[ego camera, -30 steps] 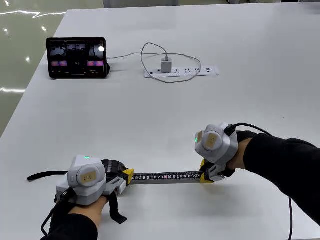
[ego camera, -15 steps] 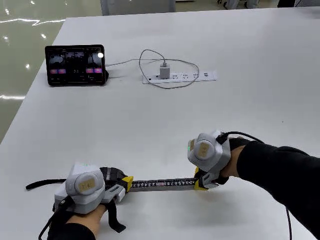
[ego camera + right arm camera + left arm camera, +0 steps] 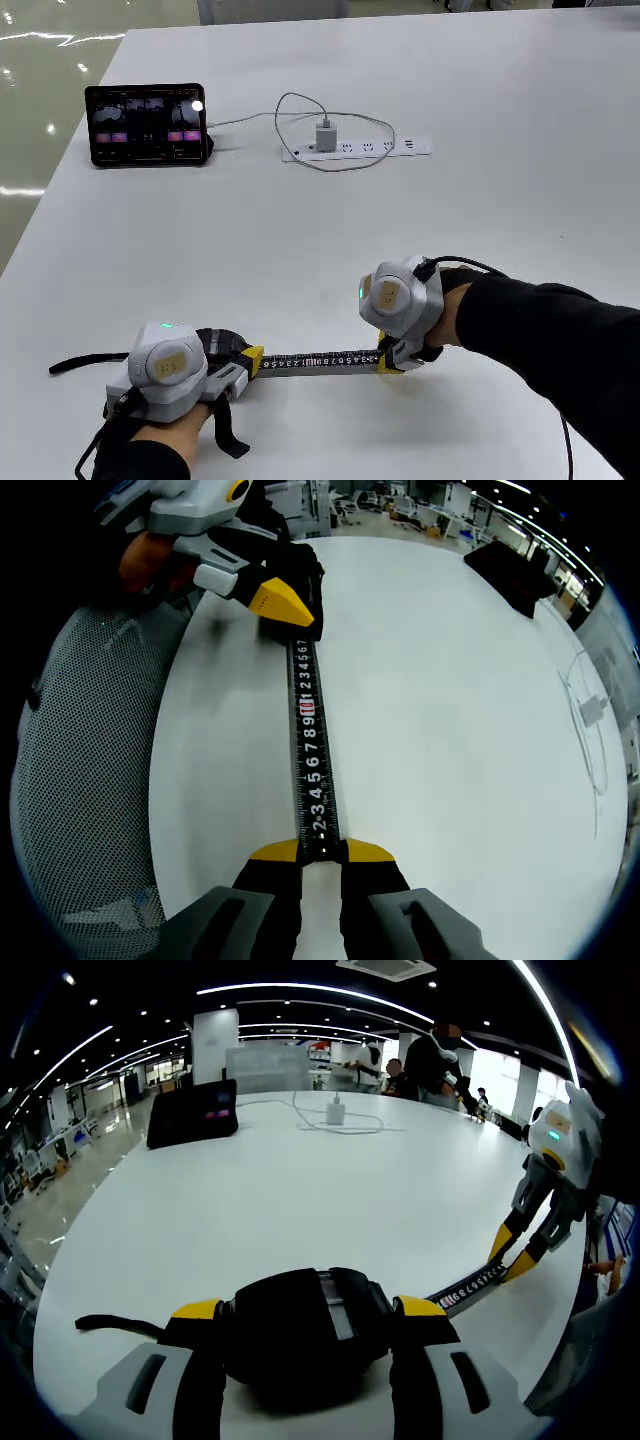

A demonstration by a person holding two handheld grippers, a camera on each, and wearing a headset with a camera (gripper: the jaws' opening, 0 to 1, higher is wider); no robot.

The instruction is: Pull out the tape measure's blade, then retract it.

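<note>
A black tape measure case lies near the table's front edge, clamped between my left gripper's yellow-tipped fingers; in the head view the case sits at the lower left under that gripper. Its dark blade with white numbers runs flat along the table to the right. My right gripper is shut on the blade's end, and the blade stretches away from it to the case. In the head view the right gripper stands over the blade's tip.
A tablet stands at the far left of the white table. A white power strip with a charger and looped cable lies behind the middle. A black strap trails left from the case. A mesh chair is beside the table.
My right gripper has moved left toward the case with the blade's end in it, so the exposed blade is shorter. The left gripper holds the case in place.
</note>
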